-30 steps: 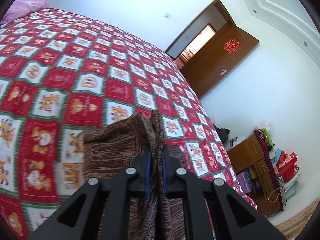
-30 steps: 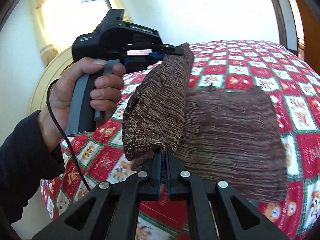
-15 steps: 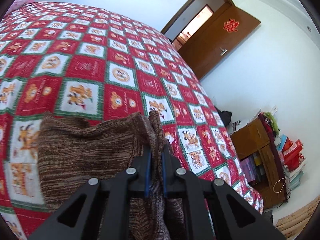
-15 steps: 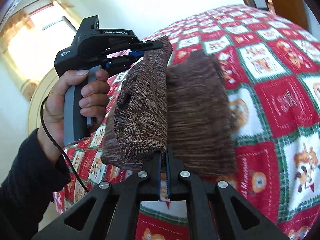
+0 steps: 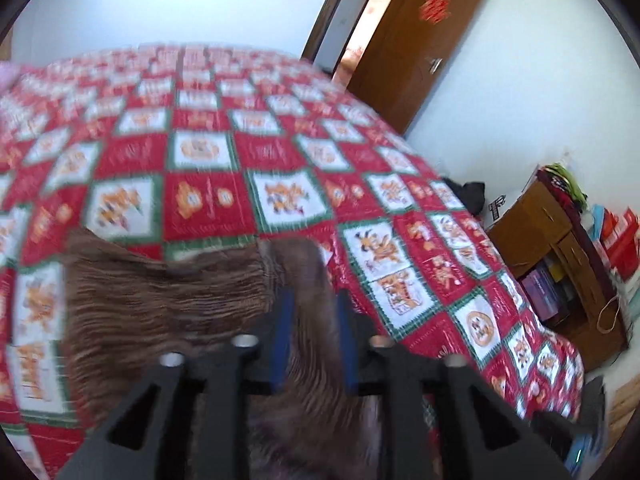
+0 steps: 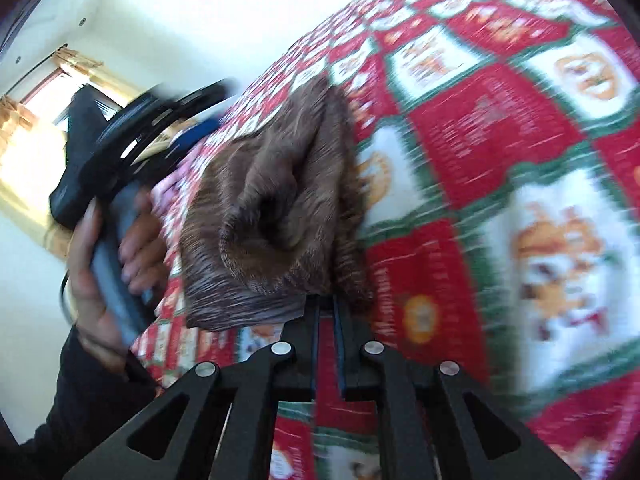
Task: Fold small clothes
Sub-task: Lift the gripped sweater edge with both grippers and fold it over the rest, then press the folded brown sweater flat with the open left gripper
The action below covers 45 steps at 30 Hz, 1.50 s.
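The brown knit garment [image 6: 276,208] lies doubled over on the bed [image 6: 500,128], its upper layer bulging into a loose pocket where the fold has not flattened. In the left wrist view the same cloth [image 5: 160,304] spreads to the left over the checked red, green and white bedspread [image 5: 240,168], with a strip of it running back between the left claw's fingers.

It looks soft, light and limp, a ribbed stretchy knit that will sag and drape from whatever point it is lifted by, and will likely bunch rather than hold a crease. It is not fragile or slippery; the coarse weave should give the pads good purchase. The best holds seem to be the corners or the doubled edge, pinching through both layers so the fold travels together, one claw at each end to keep the edge taut.

The left claw [image 5: 312,320] is opening, its blue pads standing clear of the strip of knit between them. The right claw [image 6: 326,312] is all but closed, its tips at the near hem of the garment; blur makes it hard to tell whether it pinches the cloth.

A hand [image 6: 116,248] in a dark sleeve grips the left tool's handle beside the garment.
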Motion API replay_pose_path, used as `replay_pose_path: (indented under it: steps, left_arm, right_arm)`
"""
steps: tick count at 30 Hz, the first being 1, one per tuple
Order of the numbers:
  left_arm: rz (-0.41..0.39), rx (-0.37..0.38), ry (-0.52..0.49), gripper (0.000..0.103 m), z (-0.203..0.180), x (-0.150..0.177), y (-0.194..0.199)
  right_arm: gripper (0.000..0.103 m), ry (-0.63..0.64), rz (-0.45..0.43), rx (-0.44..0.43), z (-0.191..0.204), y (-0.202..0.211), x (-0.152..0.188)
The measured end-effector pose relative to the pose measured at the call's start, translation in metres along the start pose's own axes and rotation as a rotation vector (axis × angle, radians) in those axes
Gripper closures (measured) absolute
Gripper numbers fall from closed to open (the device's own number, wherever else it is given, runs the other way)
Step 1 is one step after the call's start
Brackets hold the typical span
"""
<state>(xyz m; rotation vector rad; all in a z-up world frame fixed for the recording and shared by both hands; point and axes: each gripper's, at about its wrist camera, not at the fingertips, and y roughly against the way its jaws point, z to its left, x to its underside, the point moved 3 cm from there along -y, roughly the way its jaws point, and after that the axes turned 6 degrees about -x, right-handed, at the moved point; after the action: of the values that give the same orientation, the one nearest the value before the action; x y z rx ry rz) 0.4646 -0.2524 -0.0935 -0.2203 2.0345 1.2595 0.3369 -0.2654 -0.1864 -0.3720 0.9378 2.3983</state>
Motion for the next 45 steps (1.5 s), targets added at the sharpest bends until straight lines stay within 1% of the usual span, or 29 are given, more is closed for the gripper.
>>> replay_pose_path:
  steps: [1, 3, 5, 6, 7, 8, 9, 11, 14, 15, 16, 17, 18, 20, 21, 24, 26, 27, 28, 30, 32, 34, 35, 36, 37, 39, 41, 43, 45]
  left_arm:
    - [-0.05, -0.02, -0.015, 0.041, 0.002, 0.006, 0.017]
    - [-0.12, -0.063, -0.045, 0.028, 0.008, 0.019, 0.04]
    - [-0.148, -0.111, -0.075, 0.028, 0.017, 0.039, 0.054]
    - [-0.151, -0.145, -0.088, 0.028, 0.022, 0.052, 0.059]
    - [-0.156, -0.192, -0.101, 0.028, 0.029, 0.065, 0.062]
    - [-0.162, -0.218, -0.104, 0.028, 0.035, 0.078, 0.064]
    - [-0.157, -0.231, -0.101, 0.028, 0.04, 0.087, 0.061]
    - [-0.133, -0.248, -0.075, 0.028, 0.052, 0.102, 0.056]
    - [-0.11, -0.222, 0.0, 0.028, 0.068, 0.115, 0.05]
    - [-0.111, -0.214, 0.01, 0.028, 0.068, 0.117, 0.05]
    - [-0.118, -0.203, 0.019, 0.026, 0.07, 0.116, 0.051]
    - [-0.124, -0.204, 0.018, 0.023, 0.07, 0.115, 0.053]
    - [-0.131, -0.21, 0.015, 0.018, 0.069, 0.116, 0.054]
    - [-0.139, -0.205, 0.012, 0.009, 0.069, 0.118, 0.055]
    - [-0.137, -0.199, 0.013, 0.008, 0.068, 0.121, 0.055]
    - [-0.102, -0.166, 0.014, 0.003, 0.069, 0.127, 0.05]
    - [-0.067, -0.158, 0.013, 0.003, 0.069, 0.128, 0.043]
    - [-0.041, -0.156, 0.012, 0.003, 0.069, 0.129, 0.039]
    - [-0.02, -0.161, 0.012, 0.003, 0.069, 0.13, 0.036]
    - [-0.021, -0.171, 0.003, 0.003, 0.066, 0.131, 0.036]
    - [-0.022, -0.184, -0.009, 0.003, 0.063, 0.132, 0.037]
    - [-0.021, -0.185, -0.012, 0.002, 0.062, 0.133, 0.037]
    - [-0.021, -0.187, -0.012, 0.001, 0.062, 0.134, 0.037]
    - [-0.023, -0.188, -0.013, 0.001, 0.062, 0.134, 0.038]
    - [-0.024, -0.188, -0.014, 0.001, 0.062, 0.134, 0.038]
    - [-0.025, -0.186, -0.012, 0.001, 0.062, 0.135, 0.039]
    - [-0.025, -0.182, -0.01, 0.001, 0.064, 0.135, 0.039]
    - [-0.02, -0.18, -0.011, 0.0, 0.064, 0.135, 0.039]
    - [-0.013, -0.183, -0.015, 0.0, 0.063, 0.135, 0.037]
  right_arm:
    - [0.096, 0.003, -0.03, 0.039, -0.001, 0.008, -0.002]
    - [0.096, 0.015, -0.114, 0.12, -0.003, 0.025, -0.007]
    - [0.095, 0.026, -0.195, 0.17, 0.0, 0.039, -0.015]
    - [0.091, 0.043, -0.218, 0.169, 0.006, 0.043, -0.019]
    - [0.073, 0.066, -0.221, 0.156, 0.015, 0.042, -0.023]
    - [0.061, 0.087, -0.212, 0.139, 0.022, 0.039, -0.027]
    - [0.044, 0.105, -0.199, 0.112, 0.032, 0.033, -0.031]
    - [0.044, 0.139, -0.181, 0.068, 0.047, 0.019, -0.039]
    - [0.045, 0.206, -0.101, 0.073, 0.068, -0.017, -0.045]
    - [0.061, 0.21, -0.06, 0.08, 0.07, -0.032, -0.047]
    - [0.099, 0.209, -0.024, 0.103, 0.07, -0.042, -0.046]
    - [0.1, 0.199, -0.002, 0.176, 0.065, -0.049, -0.044]
    - [0.1, 0.187, -0.014, 0.244, 0.058, -0.047, -0.043]
    - [0.101, 0.179, -0.049, 0.313, 0.048, -0.034, -0.04]
    - [0.101, 0.177, -0.061, 0.346, 0.042, -0.028, -0.039]
    - [0.099, 0.174, -0.013, 0.347, 0.029, -0.026, -0.034]
    - [0.077, 0.183, -0.04, 0.388, 0.033, -0.021, -0.041]
    - [0.055, 0.185, -0.069, 0.399, 0.037, -0.017, -0.047]
    - [0.051, 0.191, -0.098, 0.379, 0.043, -0.013, -0.052]
    - [0.051, 0.228, -0.122, 0.325, 0.057, -0.014, -0.071]
    - [0.051, 0.273, -0.121, 0.335, 0.067, -0.027, -0.091]
    - [0.053, 0.289, -0.054, 0.352, 0.065, -0.057, -0.116]
    - [0.057, 0.279, -0.02, 0.363, 0.06, -0.07, -0.122]
    - [0.075, 0.264, 0.036, 0.373, 0.052, -0.087, -0.129]
    - [0.1, 0.269, 0.089, 0.404, 0.044, -0.104, -0.134]
    - [0.099, 0.316, 0.046, 0.5, 0.039, -0.112, -0.146]
    - [0.099, 0.309, 0.021, 0.541, 0.033, -0.112, -0.158]
    - [0.099, 0.303, -0.019, 0.636, 0.023, -0.105, -0.163]
    - [0.099, 0.29, -0.026, 0.603, 0.023, -0.096, -0.162]
